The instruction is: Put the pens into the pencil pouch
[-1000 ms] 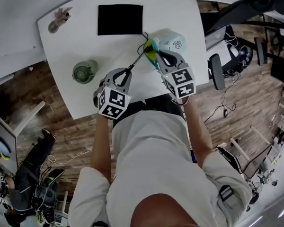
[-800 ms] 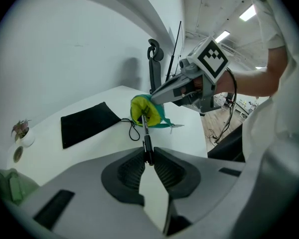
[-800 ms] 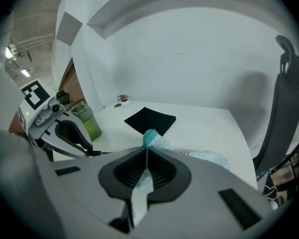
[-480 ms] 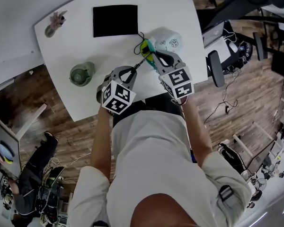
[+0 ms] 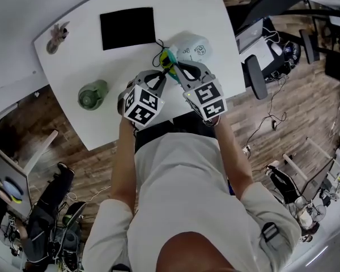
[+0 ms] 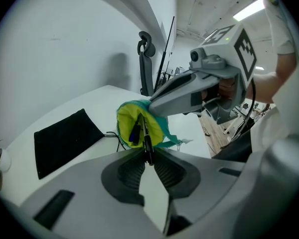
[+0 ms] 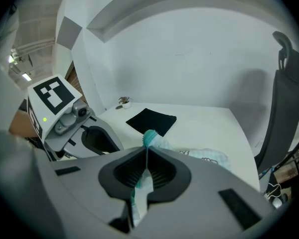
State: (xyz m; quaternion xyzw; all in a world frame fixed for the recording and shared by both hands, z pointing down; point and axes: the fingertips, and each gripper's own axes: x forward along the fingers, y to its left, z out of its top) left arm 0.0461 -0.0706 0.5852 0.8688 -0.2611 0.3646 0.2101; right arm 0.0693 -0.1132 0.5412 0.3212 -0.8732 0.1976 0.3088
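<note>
Left gripper (image 6: pixel 148 159) is clamped on a black pen (image 6: pixel 145 136), whose far end sits inside the open, yellow-lined pencil pouch (image 6: pixel 125 119), beside a blue pen (image 6: pixel 135 133). Right gripper (image 7: pixel 146 152) is closed on the pouch's teal rim, over the white table (image 5: pixel 85 50).

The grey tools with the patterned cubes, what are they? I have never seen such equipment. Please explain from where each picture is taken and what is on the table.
They are hand-held grippers; a person holds one in each hand. The head view looks down from the person's head; each gripper view looks along its own gripper's jaws. The left gripper is shut on a black pen that reaches into the yellow mouth of the pencil pouch. The right gripper is shut on the pouch's edge. The white table also bears a black cloth and a green container.
</note>
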